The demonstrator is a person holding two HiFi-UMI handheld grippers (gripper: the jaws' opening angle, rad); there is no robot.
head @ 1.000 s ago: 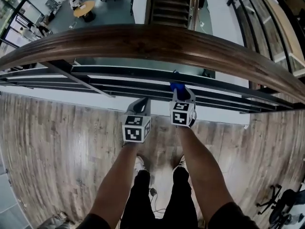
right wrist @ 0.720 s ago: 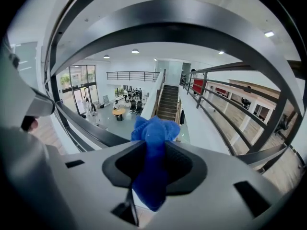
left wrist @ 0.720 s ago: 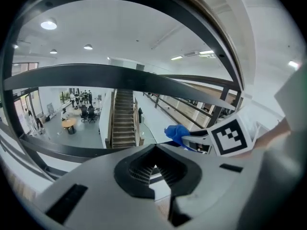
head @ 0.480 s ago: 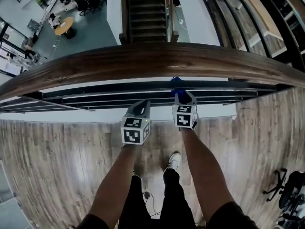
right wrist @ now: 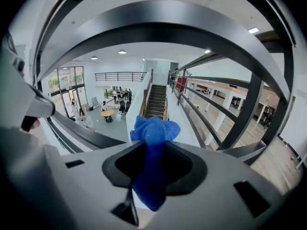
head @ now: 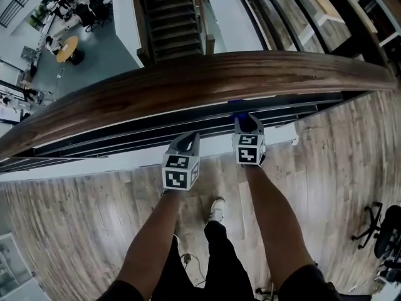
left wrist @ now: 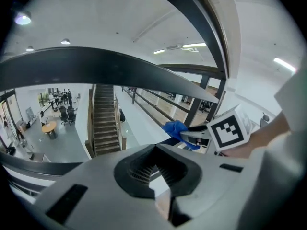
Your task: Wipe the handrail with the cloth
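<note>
The brown wooden handrail curves across the head view, with dark metal bars under it. My right gripper is shut on a blue cloth, which pokes up just below the rail's near edge. In the right gripper view the cloth is bunched between the jaws of the right gripper, and dark railing bars arch overhead. My left gripper sits lower and to the left, away from the rail. Seen in its own view, the left gripper is shut with nothing in it, and the cloth shows to its right.
Beyond the railing is a drop to a lower floor, with a staircase and a round table with people around it. I stand on a wood-plank floor, one shoe forward. An office chair is at the right.
The view has swung, so the handrail now slopes up to the right. Both grippers have stayed side by side below the rail, the right one still holding the cloth. The feet have stepped.
</note>
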